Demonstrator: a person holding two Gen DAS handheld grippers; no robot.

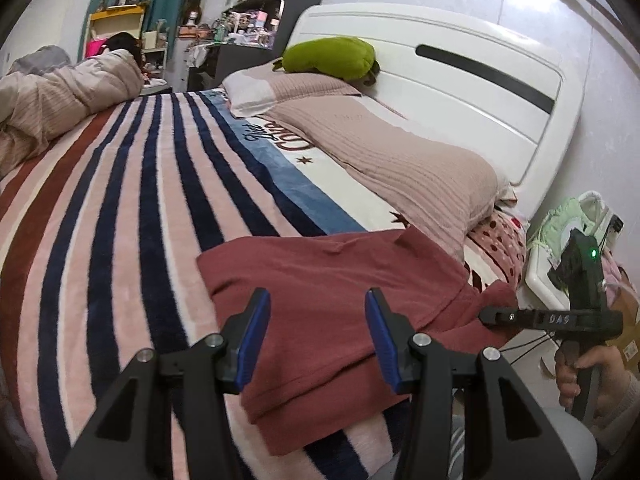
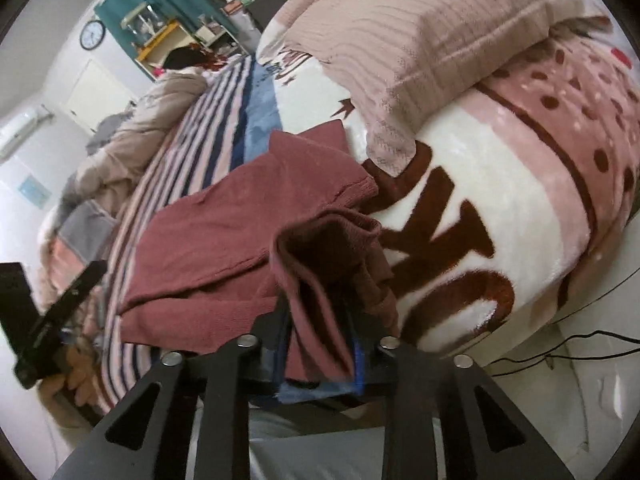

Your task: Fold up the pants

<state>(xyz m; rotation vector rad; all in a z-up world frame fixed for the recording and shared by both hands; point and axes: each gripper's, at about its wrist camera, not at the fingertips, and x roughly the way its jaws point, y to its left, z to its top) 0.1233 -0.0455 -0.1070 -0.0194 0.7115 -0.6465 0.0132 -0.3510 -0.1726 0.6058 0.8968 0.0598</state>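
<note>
Pants (image 1: pixel 332 280), maroon, folded on striped bed (image 1: pixel 120 208), lower centre. Left tongs (image 1: pixel 318 336) open above them. Right tongs (image 2: pixel 320 344) clamped on pants' edge.

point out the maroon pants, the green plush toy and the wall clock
maroon pants (image 1: pixel 320 276), left wrist view, flat folded top layer
green plush toy (image 1: pixel 330 54), left wrist view, middle of its body
wall clock (image 2: pixel 92 34), right wrist view, centre of the dial

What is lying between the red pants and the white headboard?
In the left wrist view, a long ribbed beige pillow lies on the blanket between the red pants and the white headboard.
</note>
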